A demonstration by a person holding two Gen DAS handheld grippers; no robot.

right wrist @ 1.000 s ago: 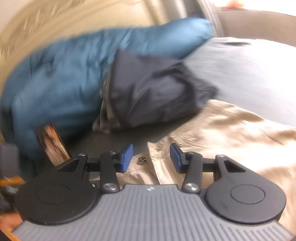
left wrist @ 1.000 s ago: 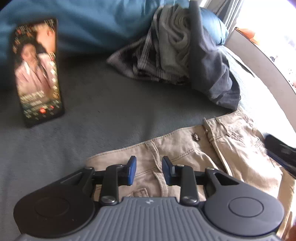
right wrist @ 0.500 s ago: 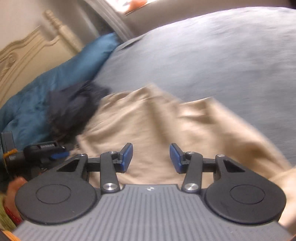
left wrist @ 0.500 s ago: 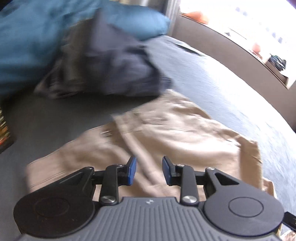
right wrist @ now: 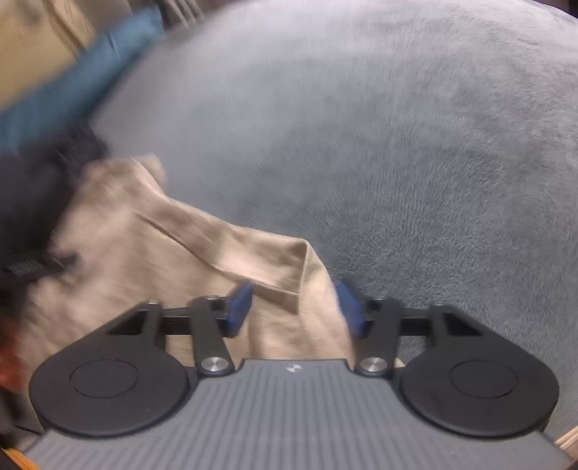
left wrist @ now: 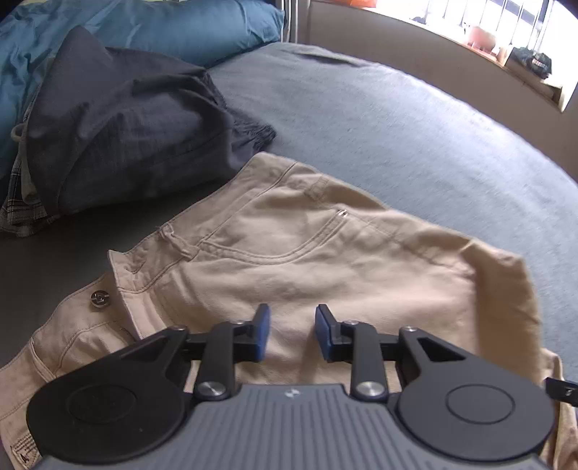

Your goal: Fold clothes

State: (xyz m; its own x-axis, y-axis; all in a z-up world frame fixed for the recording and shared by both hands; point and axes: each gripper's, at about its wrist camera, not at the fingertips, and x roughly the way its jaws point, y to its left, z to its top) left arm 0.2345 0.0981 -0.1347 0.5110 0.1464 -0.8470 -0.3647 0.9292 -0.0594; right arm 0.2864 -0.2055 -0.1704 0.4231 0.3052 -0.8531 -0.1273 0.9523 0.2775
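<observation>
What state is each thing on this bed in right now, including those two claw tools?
Beige shorts: spread flat, unfolded, waist button undone.
Dark garment: crumpled heap on the clothes pile.
Blue pillow: lying beyond the pile.
Left gripper: jaws closing, over the shorts, gripping nothing.
Right gripper: jaws closing around the shorts' hem corner, not yet pinched.

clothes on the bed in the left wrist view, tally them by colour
Beige: 1, the khaki shorts
Dark grey: 1, the charcoal garment
Plaid: 1, the checked garment under it
Light grey: 1, a bit of grey garment poking out of the pile
Total: 4 showing; more may be hidden in the pile.
</observation>
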